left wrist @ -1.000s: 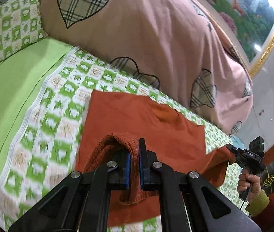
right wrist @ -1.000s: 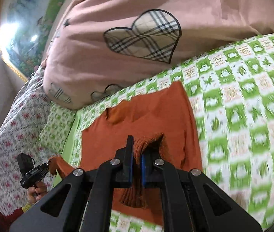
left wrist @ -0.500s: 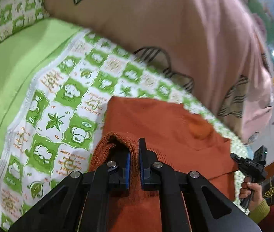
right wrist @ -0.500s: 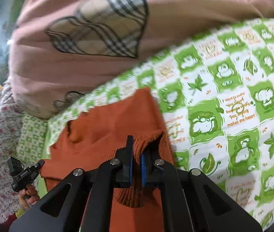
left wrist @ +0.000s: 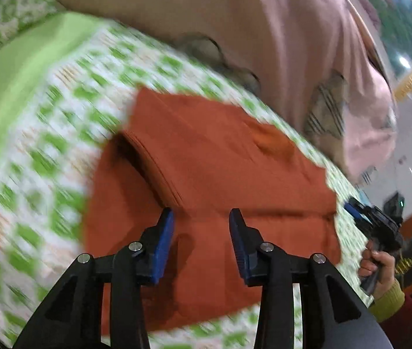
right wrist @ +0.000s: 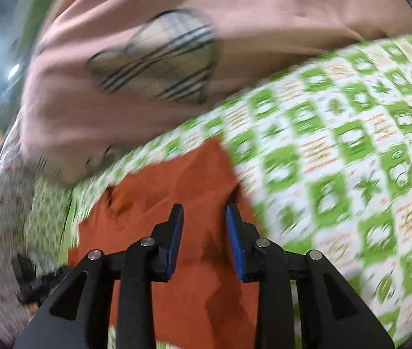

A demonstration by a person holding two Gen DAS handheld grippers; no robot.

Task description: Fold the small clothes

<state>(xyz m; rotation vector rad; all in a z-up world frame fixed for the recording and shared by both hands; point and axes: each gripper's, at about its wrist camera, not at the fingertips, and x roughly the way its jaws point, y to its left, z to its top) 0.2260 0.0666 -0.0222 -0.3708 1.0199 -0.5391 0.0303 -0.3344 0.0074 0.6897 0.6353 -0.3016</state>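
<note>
the rust-orange knitted sweater (left wrist: 214,192) lay flat on the green-and-white checked bedsheet (left wrist: 46,157), filling the middle of the left wrist view. one fold looked already laid: a doubled layer with a straight edge ran across the garment from centre left toward the bottom centre of the frame, and a second edge crossed it just above the fingertips. further folds to make a compact bundle probably remained, though blur hid the finer outline.

the left gripper (left wrist: 201,224) sat at the bottom centre of its view, angled down toward the cloth. its jaws were opening, the blue pads standing apart with nothing between them; the sweater lay beneath, not pinched. the right gripper (right wrist: 204,218) was likewise at the bottom centre of its own view, tilted down over the sweater's right-hand edge beside the checked sheet. its jaws were opening too, with no cloth caught in the gap.

at the lower right of the left wrist view, the person's hand (left wrist: 380,267) in a yellow-green cuff held the other tool's handle. a pink quilt with plaid hearts (right wrist: 176,58) was heaped across the top of both frames.
</note>
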